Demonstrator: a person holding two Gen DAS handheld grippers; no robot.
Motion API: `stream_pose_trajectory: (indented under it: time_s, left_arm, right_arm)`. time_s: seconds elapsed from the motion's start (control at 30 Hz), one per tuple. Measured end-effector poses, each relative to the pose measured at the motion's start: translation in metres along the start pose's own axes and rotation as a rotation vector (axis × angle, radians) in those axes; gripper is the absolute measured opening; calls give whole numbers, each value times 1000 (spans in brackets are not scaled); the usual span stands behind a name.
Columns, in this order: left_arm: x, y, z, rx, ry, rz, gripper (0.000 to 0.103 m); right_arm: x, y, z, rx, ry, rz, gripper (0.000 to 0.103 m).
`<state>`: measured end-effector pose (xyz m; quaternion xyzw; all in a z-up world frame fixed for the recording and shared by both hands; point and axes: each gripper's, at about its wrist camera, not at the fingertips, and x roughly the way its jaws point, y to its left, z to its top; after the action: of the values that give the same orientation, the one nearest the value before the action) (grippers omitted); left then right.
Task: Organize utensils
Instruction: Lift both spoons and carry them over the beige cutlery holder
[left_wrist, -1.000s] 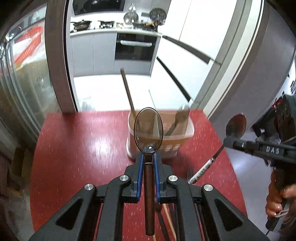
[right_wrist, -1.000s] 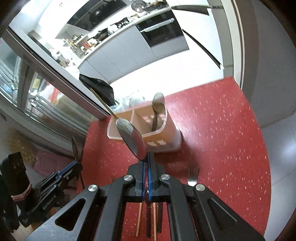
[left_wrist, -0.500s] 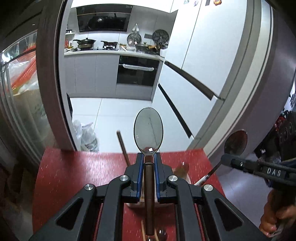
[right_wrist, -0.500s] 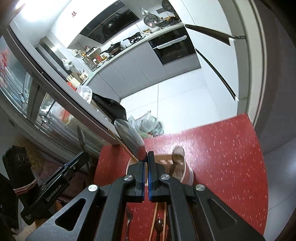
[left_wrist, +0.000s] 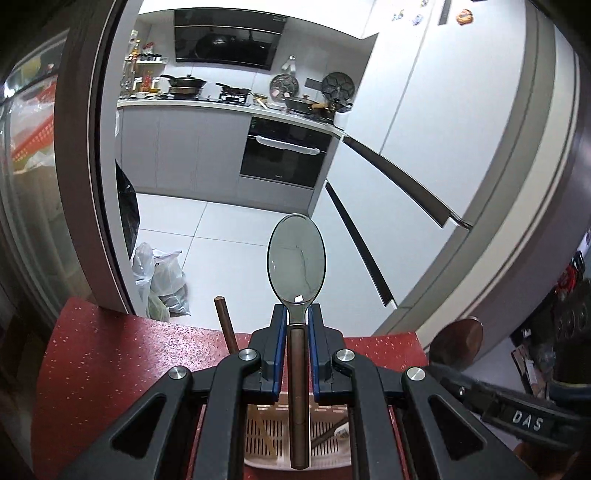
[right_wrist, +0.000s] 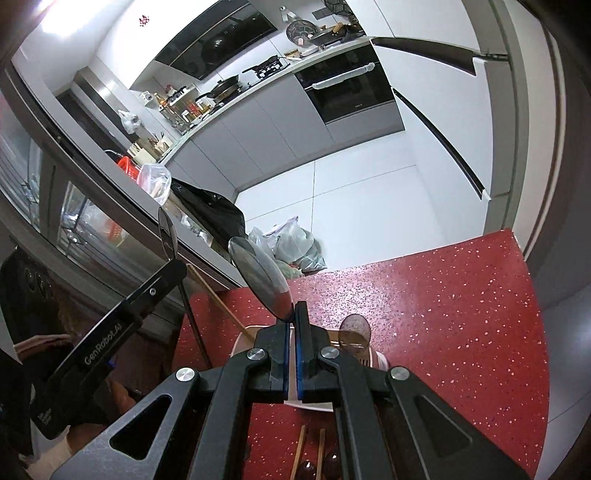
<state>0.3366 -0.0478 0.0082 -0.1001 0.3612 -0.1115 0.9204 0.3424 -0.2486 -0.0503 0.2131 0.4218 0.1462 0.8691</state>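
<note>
My left gripper (left_wrist: 296, 315) is shut on a metal spoon (left_wrist: 296, 264) with a brown handle, bowl upward, held right above the slotted utensil holder (left_wrist: 258, 432) on the red table (left_wrist: 110, 354). My right gripper (right_wrist: 293, 314) is shut on a second spoon (right_wrist: 258, 277), its bowl tilted up to the left, over the same pink-white holder (right_wrist: 376, 360). A spoon (right_wrist: 354, 330) and a wooden stick (left_wrist: 225, 325) stand in the holder. Each gripper shows in the other's view: the right one (left_wrist: 458, 363), the left one (right_wrist: 168, 258).
Wooden chopsticks (right_wrist: 299, 454) and dark utensil ends lie on the table below the right gripper. Past the table edge are a white tiled floor, plastic bags (left_wrist: 162, 277), a door frame (left_wrist: 96, 166) and kitchen cabinets. A hand (right_wrist: 55, 454) holds the left gripper.
Both grippers have risen and moved forward with their spoons. The holder, once ahead of them, now sits directly beneath the fingers, and more of the kitchen shows.
</note>
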Motion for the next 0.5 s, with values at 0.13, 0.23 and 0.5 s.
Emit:
stream_pose_trajectory:
  time_s: [0.13, 0.23, 0.5]
  left_arm:
    - [18, 3, -13, -4, 17, 19, 33]
    - [26, 5, -27, -2, 45, 38, 33]
    - [27, 5, -57, 60, 99, 96, 33]
  right_arm:
    - [12, -3, -5, -28, 14, -10, 3]
    - [19, -7, -11, -28, 30, -14, 3]
    - [27, -20, -28, -18, 66, -18, 3]
